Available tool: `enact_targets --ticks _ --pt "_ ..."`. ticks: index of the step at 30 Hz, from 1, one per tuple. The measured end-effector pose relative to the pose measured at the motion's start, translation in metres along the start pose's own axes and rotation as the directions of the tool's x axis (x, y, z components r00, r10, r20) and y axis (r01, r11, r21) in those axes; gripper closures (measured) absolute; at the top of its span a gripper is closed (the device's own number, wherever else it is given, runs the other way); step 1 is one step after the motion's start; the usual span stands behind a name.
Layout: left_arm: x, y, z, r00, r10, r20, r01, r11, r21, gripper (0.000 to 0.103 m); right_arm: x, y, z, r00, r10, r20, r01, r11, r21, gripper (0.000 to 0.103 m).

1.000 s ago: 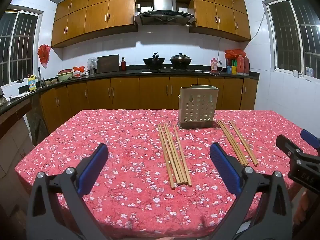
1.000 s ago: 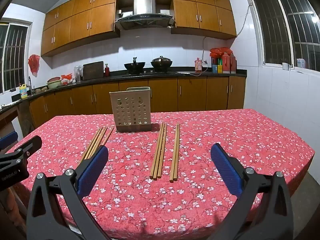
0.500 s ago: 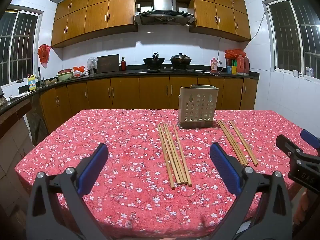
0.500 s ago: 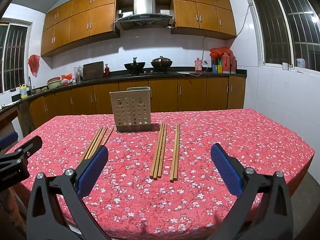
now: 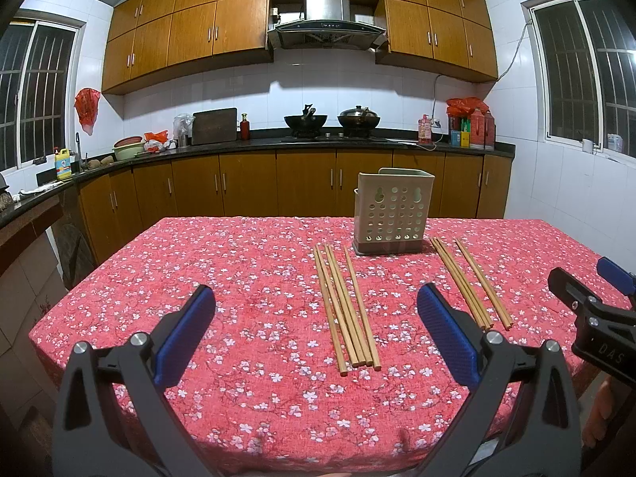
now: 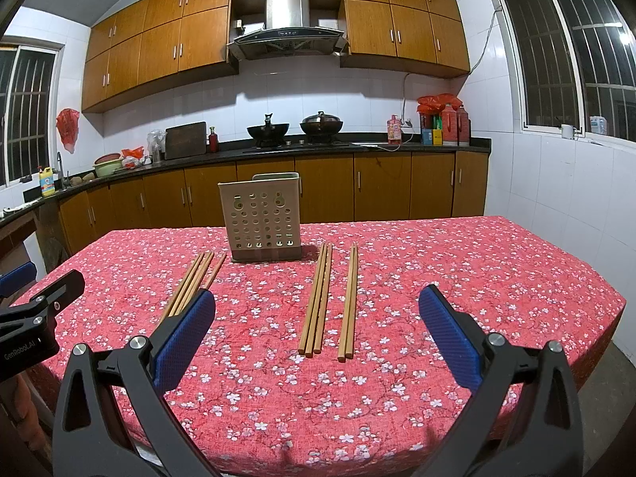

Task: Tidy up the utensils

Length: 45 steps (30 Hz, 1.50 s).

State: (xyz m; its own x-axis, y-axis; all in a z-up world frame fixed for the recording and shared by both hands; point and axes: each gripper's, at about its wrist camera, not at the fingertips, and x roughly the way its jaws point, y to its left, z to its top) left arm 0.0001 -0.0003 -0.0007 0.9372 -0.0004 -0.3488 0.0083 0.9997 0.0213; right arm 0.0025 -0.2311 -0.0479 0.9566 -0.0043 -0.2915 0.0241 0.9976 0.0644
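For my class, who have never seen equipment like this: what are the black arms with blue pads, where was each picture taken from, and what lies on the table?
No robot here: a person holds two hand grippers, each with a camera looking forward between its fingers. One picture comes from the left gripper, one from the right gripper. Both are open and hold nothing. On the red flowered tablecloth stands a perforated utensil holder. Wooden chopsticks lie flat: the left bundle, the right bundle.
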Motion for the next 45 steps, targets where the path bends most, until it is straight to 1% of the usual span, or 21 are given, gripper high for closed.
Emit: enact_targets --ticks 45 --pt "0.009 -0.008 -0.013 1.000 0.000 -0.003 0.000 1.000 -0.001 0.004 0.001 0.000 0.000 1.000 0.001 -0.004 -0.001 1.000 0.002 0.002"
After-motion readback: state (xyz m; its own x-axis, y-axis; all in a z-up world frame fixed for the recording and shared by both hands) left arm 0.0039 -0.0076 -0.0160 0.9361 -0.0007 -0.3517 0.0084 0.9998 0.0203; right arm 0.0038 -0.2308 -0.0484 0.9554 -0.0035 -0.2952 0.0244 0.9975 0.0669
